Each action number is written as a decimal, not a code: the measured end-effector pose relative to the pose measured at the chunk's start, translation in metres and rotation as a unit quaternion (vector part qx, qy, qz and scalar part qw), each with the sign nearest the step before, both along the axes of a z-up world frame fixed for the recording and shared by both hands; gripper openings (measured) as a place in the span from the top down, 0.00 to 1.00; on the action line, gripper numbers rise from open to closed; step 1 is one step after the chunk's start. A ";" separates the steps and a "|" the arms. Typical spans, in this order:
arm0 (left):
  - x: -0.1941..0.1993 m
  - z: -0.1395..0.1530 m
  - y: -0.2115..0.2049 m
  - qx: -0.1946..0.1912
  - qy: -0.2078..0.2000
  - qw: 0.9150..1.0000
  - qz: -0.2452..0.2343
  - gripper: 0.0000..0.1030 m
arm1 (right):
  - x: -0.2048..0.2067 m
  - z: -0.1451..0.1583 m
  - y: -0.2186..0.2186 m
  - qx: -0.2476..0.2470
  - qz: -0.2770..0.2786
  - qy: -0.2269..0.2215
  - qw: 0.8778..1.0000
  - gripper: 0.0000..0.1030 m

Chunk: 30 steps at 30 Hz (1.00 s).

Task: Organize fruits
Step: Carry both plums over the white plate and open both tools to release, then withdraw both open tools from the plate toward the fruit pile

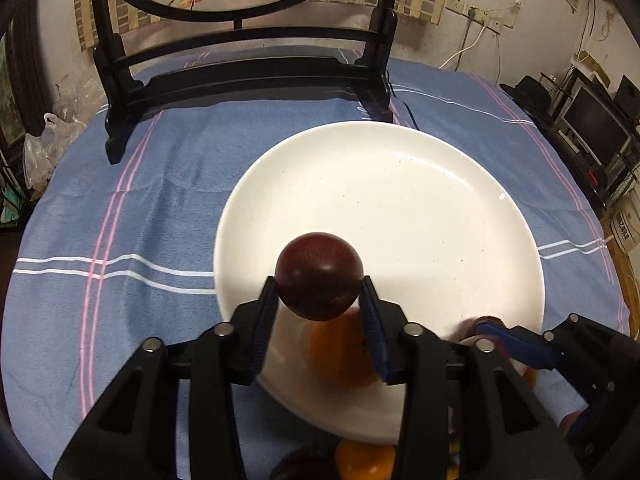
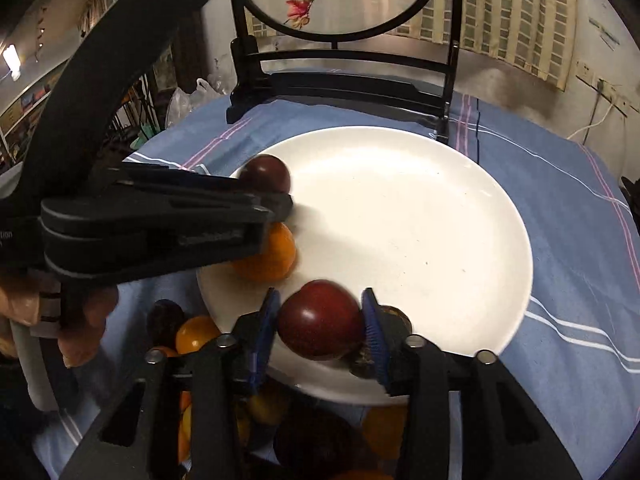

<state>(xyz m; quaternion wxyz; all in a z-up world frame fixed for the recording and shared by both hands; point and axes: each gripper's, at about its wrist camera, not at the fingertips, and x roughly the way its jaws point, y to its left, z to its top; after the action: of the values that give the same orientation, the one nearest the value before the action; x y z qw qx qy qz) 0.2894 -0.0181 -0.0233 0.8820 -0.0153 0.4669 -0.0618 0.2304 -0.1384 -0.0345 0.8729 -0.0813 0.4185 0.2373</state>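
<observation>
The left tongs [image 1: 319, 280] fill the bottom of their own view. A dark red plum [image 1: 319, 276] sits between their blue pads [image 1: 264, 320]. The pads stand right at the plum's two sides. Whether they squeeze it or just stand beside it cannot be told.

This plum is over the white plate [image 1: 440, 184], toward 9 o'clock from the plate's middle. An orange fruit [image 1: 340, 352] lies on the plate just under it.

The right tongs [image 2: 320, 292] have a second red plum [image 2: 320, 320] between their pads. It is over the plate near 7 o'clock. Here too the pads sit close on both sides, and a squeeze cannot be told. A brown fruit [image 2: 396, 316] lies on the plate, partly hidden behind the right pad.

A hand [image 2: 88, 312] grips the handle of the left tongs at 8 o'clock in the right view.

More fruit, orange and dark [image 2: 196, 332], lies in a heap off the plate at 7 o'clock.

The plate rests on a blue cloth [image 1: 160, 208] with white and pink stripes. A black wooden stand [image 1: 248, 76] with a round picture stands at 12 o'clock behind the plate.
</observation>
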 end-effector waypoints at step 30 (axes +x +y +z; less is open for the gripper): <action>-0.200 0.002 0.009 -0.003 -0.032 0.999 -0.010 0.14 | -0.172 -0.009 -0.047 -0.034 -0.009 0.005 0.999 0.31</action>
<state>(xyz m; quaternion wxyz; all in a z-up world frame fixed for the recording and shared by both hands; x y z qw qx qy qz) 0.0890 -0.0088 -0.0211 0.8960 -0.0114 0.4380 -0.0720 0.0584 -0.1857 -0.0437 0.8699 -0.1058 0.4310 0.2152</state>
